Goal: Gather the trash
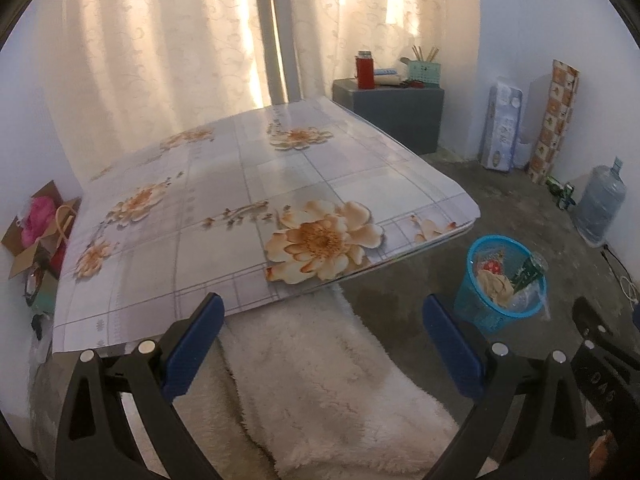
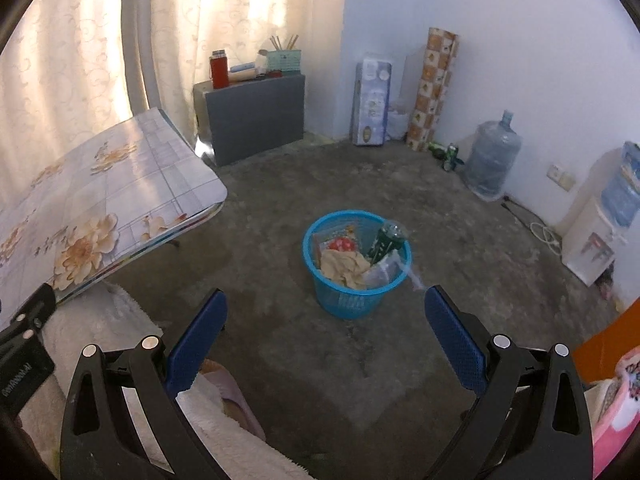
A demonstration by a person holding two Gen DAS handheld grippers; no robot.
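A blue mesh trash basket (image 2: pixel 352 300) stands on the concrete floor, right of the low table (image 1: pixel 224 200). It holds crumpled tan paper (image 2: pixel 344 268), a red-and-white wrapper (image 2: pixel 340 245), a green packet (image 2: pixel 384 242) and clear plastic (image 2: pixel 390 268). In the left wrist view the basket (image 1: pixel 486 316) sits at the right, past the table's corner. My left gripper (image 1: pixel 322 322) is open above the white fluffy rug, at the table's near edge. My right gripper (image 2: pixel 326 318) is open over the floor, just short of the basket. Neither holds anything.
The table wears a floral cloth. A white fluffy rug (image 1: pixel 320 380) lies in front of it. A grey cabinet (image 2: pixel 256 116) with a red bottle stands by the curtains. A water jug (image 2: pixel 492 160), a dispenser (image 2: pixel 600 232) and rolled wrap (image 2: pixel 434 88) line the right wall.
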